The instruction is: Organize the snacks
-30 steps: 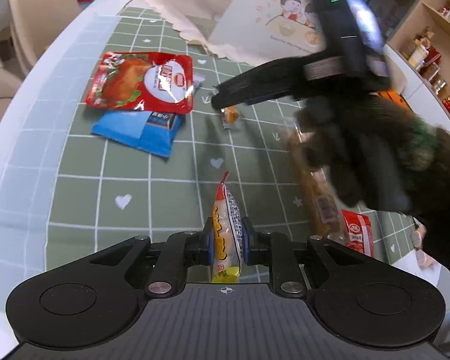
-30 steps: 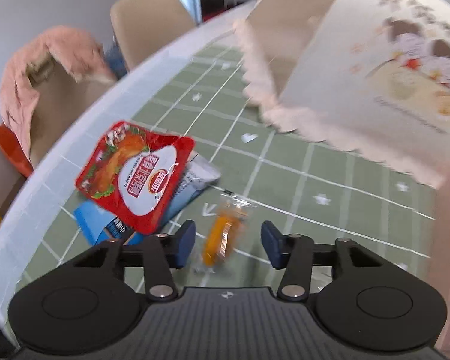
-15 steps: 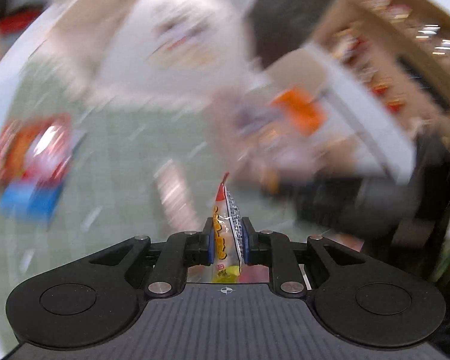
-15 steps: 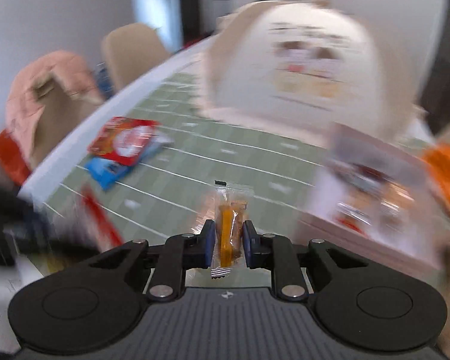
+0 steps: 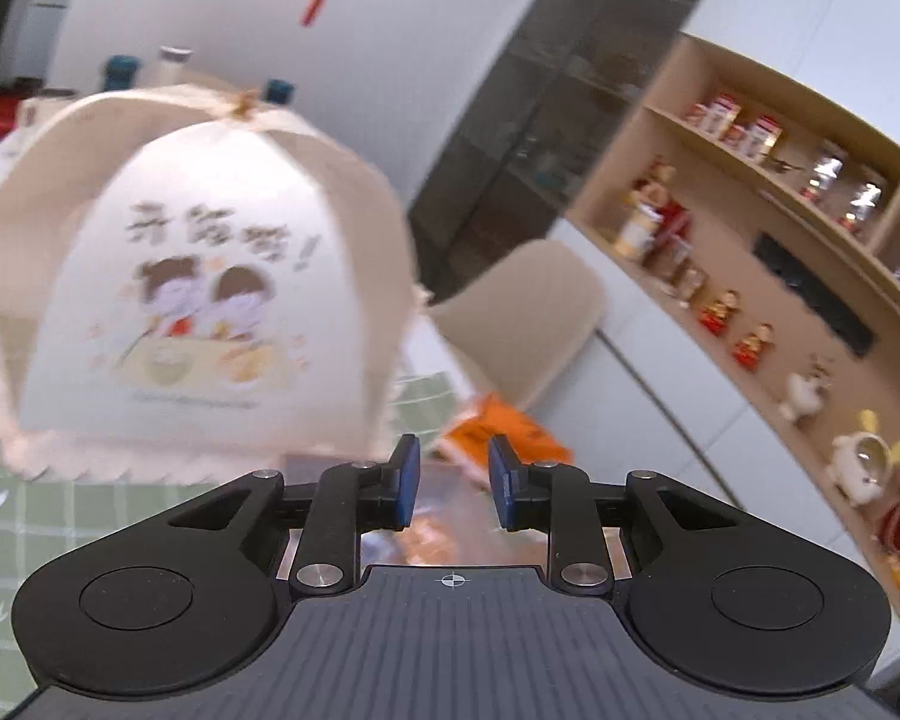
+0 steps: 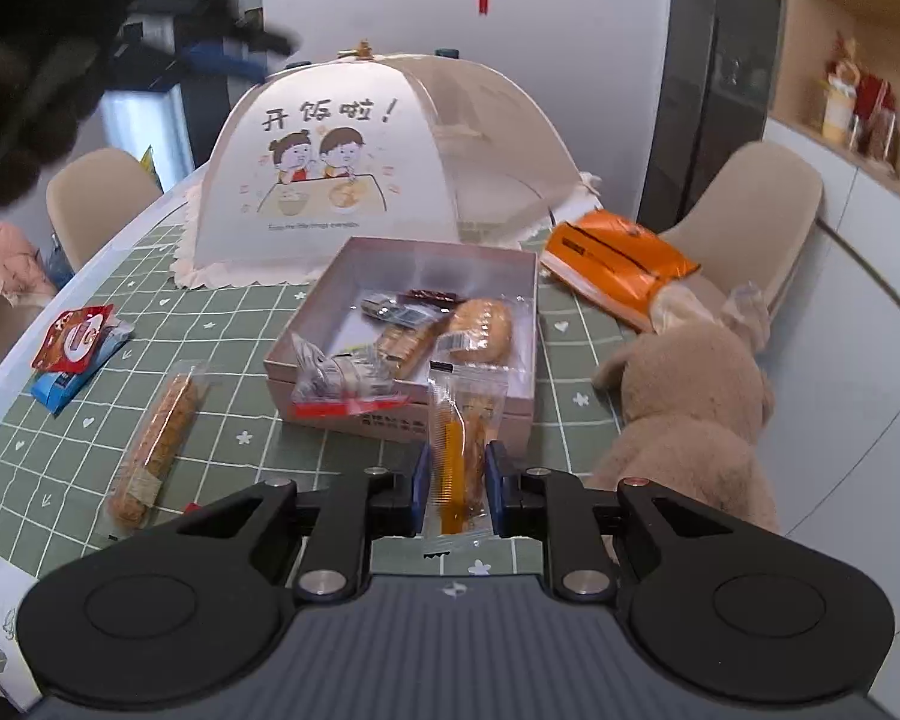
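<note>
The orange snack packet pinched in your right fingers could drop on the counter, short of the box at 12 o'clock; your left fingers, just parted, hold nothing.

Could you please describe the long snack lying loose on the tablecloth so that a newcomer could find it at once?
Start at the open white box in the middle of the green checked tablecloth, in front of the domed food cover. Left of the box lies a long snack in a clear wrapper. Unlike the red packet and blue packet stacked nearer the table's edge, it is slim, golden-brown and lies alone.
</note>
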`<state>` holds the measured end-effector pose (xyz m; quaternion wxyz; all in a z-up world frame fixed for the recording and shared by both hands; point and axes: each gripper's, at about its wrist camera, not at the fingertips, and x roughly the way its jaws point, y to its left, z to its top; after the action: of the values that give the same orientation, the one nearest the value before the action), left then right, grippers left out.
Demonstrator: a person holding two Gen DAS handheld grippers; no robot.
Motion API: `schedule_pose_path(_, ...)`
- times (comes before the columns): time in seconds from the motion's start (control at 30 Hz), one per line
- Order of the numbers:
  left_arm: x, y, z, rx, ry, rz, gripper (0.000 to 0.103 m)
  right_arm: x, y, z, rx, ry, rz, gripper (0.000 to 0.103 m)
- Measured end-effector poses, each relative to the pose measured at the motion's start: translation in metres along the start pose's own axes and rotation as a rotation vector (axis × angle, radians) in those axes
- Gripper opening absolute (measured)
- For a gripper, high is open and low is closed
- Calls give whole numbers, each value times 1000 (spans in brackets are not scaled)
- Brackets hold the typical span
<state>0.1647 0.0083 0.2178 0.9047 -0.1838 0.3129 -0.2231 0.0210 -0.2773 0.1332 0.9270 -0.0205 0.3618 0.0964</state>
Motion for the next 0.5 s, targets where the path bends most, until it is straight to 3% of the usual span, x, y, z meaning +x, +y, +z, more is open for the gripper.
schedule_pose_path(0.13, -19, 43, -44, -105, 48, 75, 28, 14, 1, 27, -4, -35, 39, 19)
schedule_pose_path(0.23, -33, 75, -86, -217, 91, 154, 28, 28, -1, 75, 20, -97, 94, 19)
schedule_pose_path(0.3, -44, 88, -114, -266, 128, 165, 28, 43, -2, 102, 43, -119, 97, 25)
schedule_pose_path(0.4, -59, 93, -149, -274, 182, 174, 28, 78, 2, 127, 18, -47, 93, 41)
schedule_pose_path(0.5, -73, 91, -177, -236, 230, 203, 28, 94, 18, 106, -37, 26, 97, 45)
